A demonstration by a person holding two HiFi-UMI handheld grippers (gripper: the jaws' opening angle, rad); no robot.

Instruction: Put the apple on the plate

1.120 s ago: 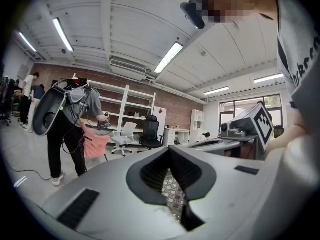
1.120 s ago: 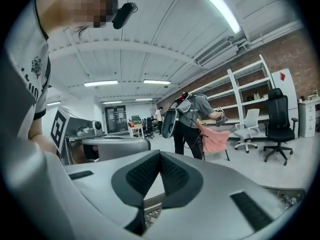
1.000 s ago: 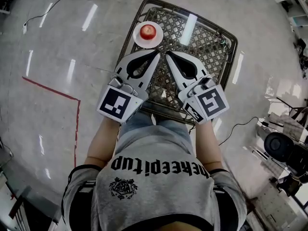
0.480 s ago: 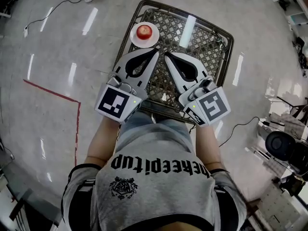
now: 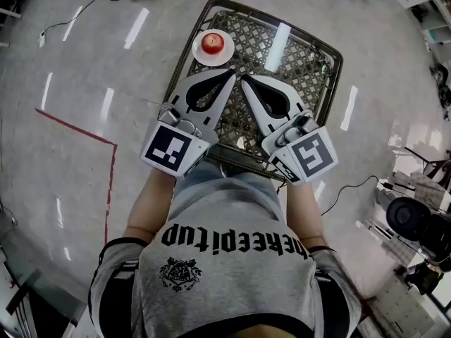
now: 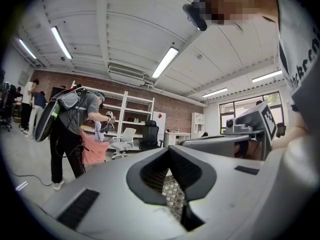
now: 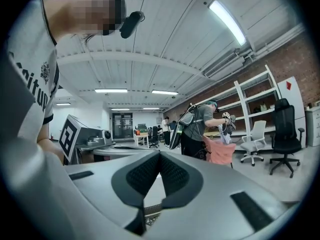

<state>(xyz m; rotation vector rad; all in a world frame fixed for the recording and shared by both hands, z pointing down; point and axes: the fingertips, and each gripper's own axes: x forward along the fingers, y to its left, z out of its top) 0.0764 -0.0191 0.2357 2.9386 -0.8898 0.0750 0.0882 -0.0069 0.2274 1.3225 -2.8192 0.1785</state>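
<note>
Nearest to me, the left tongs [image 5: 231, 74] and the right tongs [image 5: 245, 77] are held level and side by side over the near half of the counter [image 5: 313, 65]. Their marker cubes are closest to the body, and their tips angle toward each other and almost meet. In the left gripper view I record the left jaws together at the tips with nothing between them; only the counter's woven lattice shows through the hollow behind the tips. In the right gripper view the right jaws are likewise together and empty. Farther out, the apple [image 5: 212, 43] sits on the white plate [image 5: 198, 53], which rests on the far left corner of the counter. Both are ahead of the left tips and clear of both tongs. Beyond the counter lies glossy grey floor [image 5: 141, 76], with a red line [image 5: 77, 128] marked on it to the left. Farthest off, in the gripper views, a person wearing a backpack [image 6: 70, 121] stands near white shelving [image 6: 127, 114].
</note>
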